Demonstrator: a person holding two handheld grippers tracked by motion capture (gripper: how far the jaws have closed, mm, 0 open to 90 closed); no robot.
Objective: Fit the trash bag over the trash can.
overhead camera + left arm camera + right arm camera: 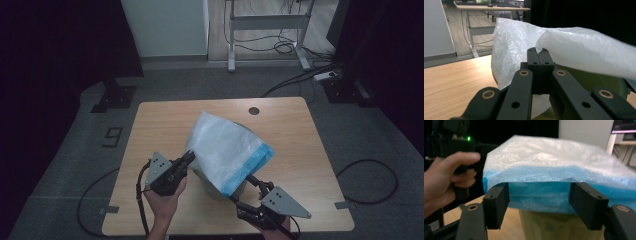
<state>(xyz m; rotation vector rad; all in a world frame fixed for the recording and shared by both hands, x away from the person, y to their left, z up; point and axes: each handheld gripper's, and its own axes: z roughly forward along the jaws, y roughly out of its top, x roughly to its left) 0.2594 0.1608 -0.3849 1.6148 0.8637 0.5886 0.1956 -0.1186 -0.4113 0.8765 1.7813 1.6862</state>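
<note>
Grey carpet surrounds a pale wooden desk in a dim room, with a white metal frame and loose cables on the floor toward twelve o'clock. On the desk, just toward six o'clock of its middle, stands a yellow-green bin, and a translucent white plastic bag with a blue band is draped over it.

At about seven o'clock the left hand-held gripper has its jaws pressed together on the white edge of the bag; in the left gripper view the film is pinched between the black pads and billows up over the bin's rim.

At about five o'clock the right hand-held gripper reaches toward the bag's blue edge. In the right gripper view its jaws stand wide, one to each side under the blue hem, not pressing on it. The person's left hand shows beyond.
</note>
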